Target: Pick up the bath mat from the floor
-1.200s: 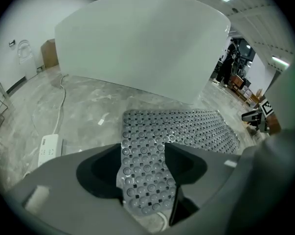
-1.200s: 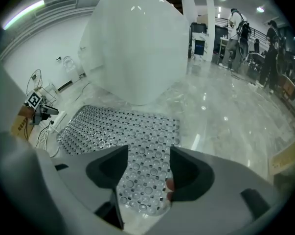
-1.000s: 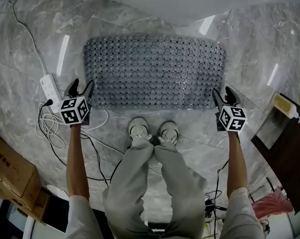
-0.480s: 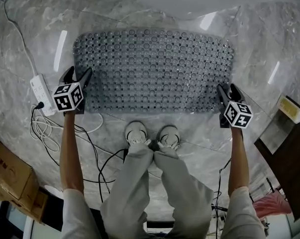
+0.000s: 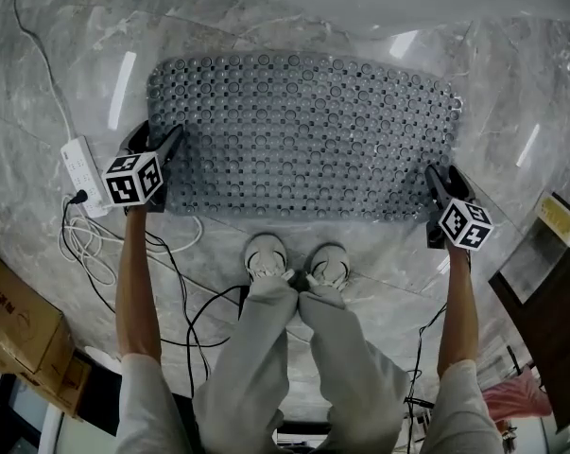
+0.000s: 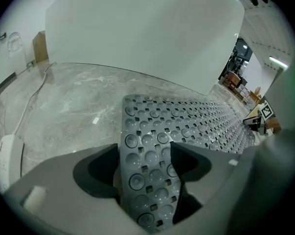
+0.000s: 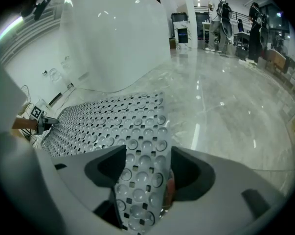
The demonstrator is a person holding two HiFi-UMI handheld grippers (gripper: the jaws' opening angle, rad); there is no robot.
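Note:
The grey bath mat (image 5: 303, 130), studded with round cups and small holes, lies flat on the marble floor. My left gripper (image 5: 157, 138) is at its near left corner. In the left gripper view the mat's edge (image 6: 147, 146) runs between the spread jaws of that gripper (image 6: 145, 165). My right gripper (image 5: 443, 176) is at the near right corner, and there too a strip of mat (image 7: 137, 170) lies between its jaws (image 7: 147, 168). Both pairs of jaws have just been opening and do not press on the mat.
A white power strip (image 5: 83, 164) and loose cables (image 5: 91, 244) lie left of the mat. The person's shoes (image 5: 266, 253) stand just in front of it. A cardboard box (image 5: 15, 320) is at lower left, dark furniture (image 5: 549, 291) at right, a white tub (image 6: 137, 33) behind.
Both grippers have come down and forward onto the mat's near corners. The left one shifted from beside the power strip onto the corner. The mat has not moved.

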